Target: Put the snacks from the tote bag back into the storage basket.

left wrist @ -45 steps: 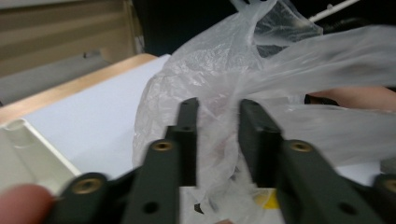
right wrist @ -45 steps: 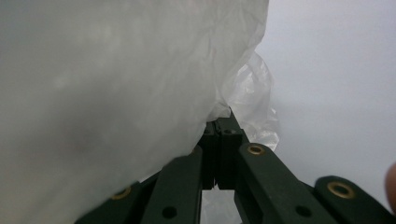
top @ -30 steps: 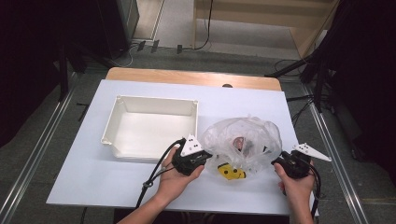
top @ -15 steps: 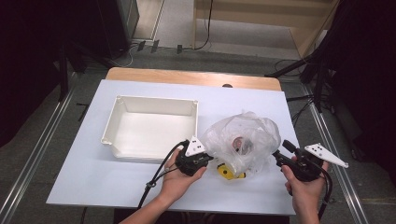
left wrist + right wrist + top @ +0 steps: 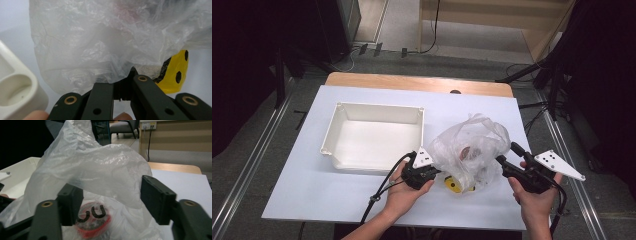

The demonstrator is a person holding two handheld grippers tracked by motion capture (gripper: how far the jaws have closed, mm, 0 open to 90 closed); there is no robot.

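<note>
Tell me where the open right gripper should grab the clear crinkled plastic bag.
Take the loose raised fold at the top of the clear crinkled plastic bag, coming in level from its right. That flap already hangs between the right gripper jaws; the left gripper pins the opposite edge.

Each bare-armed hand carries black plastic two-jaw tongs: the left tongs (image 5: pixel 438 172) and the right tongs (image 5: pixel 507 154). A pale grey three-cornered plate dotted with dark holes tops each, and a black cable trails from each. Up close the jaws show brass-ringed rivets and ribbed black pads.
</note>
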